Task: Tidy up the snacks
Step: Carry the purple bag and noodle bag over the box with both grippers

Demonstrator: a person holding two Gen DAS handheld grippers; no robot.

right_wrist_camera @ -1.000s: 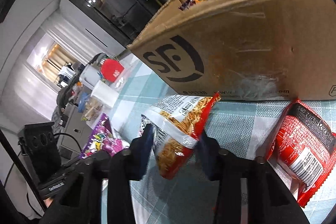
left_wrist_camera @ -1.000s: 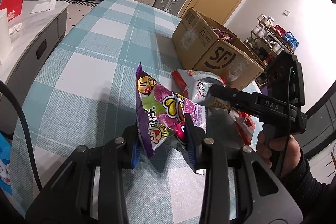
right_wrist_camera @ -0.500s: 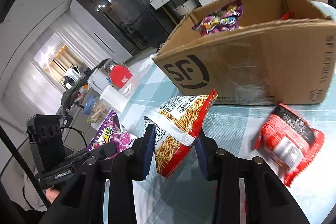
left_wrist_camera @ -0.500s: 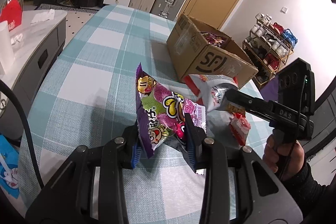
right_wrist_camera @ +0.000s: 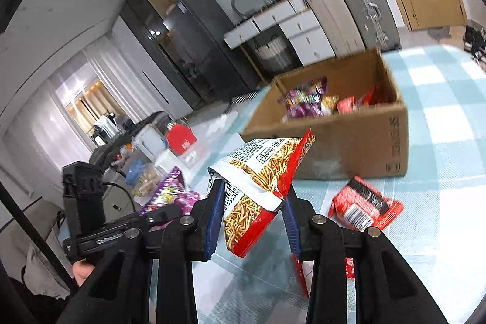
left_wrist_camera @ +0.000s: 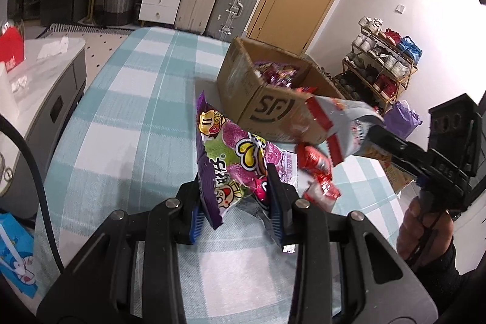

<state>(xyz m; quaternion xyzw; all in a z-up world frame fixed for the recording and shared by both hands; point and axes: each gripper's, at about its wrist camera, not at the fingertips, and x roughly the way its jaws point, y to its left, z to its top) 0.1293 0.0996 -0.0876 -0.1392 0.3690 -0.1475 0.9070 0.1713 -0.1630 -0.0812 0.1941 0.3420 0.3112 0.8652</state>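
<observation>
Two snack packets hang clamped above the checked tablecloth (left_wrist_camera: 127, 123). The left gripper (left_wrist_camera: 235, 202) pinches the purple candy bag (left_wrist_camera: 231, 166) at its lower end, the bag standing up between the pads. The right gripper (right_wrist_camera: 252, 211) squeezes the red noodle-snack bag (right_wrist_camera: 261, 184), just short of the cardboard box (right_wrist_camera: 358, 138). A red packet (right_wrist_camera: 364, 205) lies on the cloth beside it.
</observation>
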